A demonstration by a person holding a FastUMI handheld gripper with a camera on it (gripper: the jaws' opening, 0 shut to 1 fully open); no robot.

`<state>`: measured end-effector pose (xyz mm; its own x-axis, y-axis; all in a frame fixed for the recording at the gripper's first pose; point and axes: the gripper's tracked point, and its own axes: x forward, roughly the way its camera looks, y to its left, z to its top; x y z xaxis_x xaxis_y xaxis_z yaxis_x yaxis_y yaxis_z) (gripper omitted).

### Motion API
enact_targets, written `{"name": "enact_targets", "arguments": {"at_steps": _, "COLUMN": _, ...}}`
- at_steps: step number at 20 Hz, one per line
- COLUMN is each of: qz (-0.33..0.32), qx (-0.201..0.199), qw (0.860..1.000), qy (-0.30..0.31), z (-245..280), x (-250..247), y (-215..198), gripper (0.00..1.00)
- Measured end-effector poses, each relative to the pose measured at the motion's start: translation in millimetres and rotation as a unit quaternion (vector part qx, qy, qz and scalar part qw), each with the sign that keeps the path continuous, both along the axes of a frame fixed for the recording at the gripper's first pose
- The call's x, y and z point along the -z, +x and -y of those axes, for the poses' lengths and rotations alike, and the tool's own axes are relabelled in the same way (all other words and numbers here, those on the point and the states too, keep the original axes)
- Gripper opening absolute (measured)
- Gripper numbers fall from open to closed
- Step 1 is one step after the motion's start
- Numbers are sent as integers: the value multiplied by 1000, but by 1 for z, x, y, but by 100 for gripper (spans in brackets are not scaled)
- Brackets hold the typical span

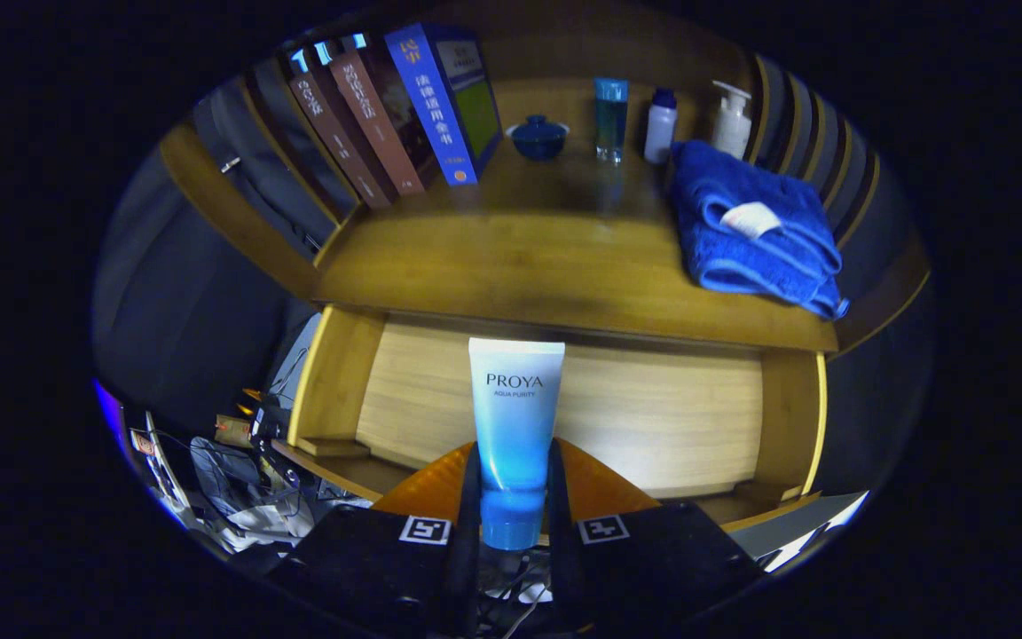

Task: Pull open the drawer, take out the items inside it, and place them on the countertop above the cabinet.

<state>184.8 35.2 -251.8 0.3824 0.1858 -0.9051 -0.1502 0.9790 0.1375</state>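
My gripper (513,466) is shut on a white-to-blue cosmetic tube (514,408), both fingers pressing its lower part near the blue cap. The tube stands upright between the fingers, lifted above the pulled-out wooden drawer (653,417), whose pale floor shows bare behind it. Beyond the drawer lies the wooden countertop (520,257) of the cabinet, with a bare stretch just above the tube.
On the countertop: several leaning books (387,115) at the back left, a dark blue lidded bowl (538,138), a blue tube (610,115), a white bottle (660,124), a pump bottle (731,120), and a folded blue towel (755,226) on the right. Cables and clutter (236,479) lie left of the drawer.
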Motion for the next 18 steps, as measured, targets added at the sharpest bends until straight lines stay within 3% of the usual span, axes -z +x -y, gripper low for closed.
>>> {"name": "enact_targets", "arguments": {"at_steps": 4, "qz": 20, "qx": 11, "qw": 999, "qy": -26, "z": 9, "x": -16, "y": 53, "gripper": 37}}
{"name": "enact_targets", "arguments": {"at_steps": 8, "qz": 12, "qx": 42, "qw": 998, "qy": -41, "z": 17, "x": -2, "y": 101, "gripper": 37}}
{"name": "enact_targets", "arguments": {"at_steps": 18, "qz": -27, "qx": 45, "qw": 995, "qy": -81, "z": 23, "x": 42, "y": 143, "gripper": 37}}
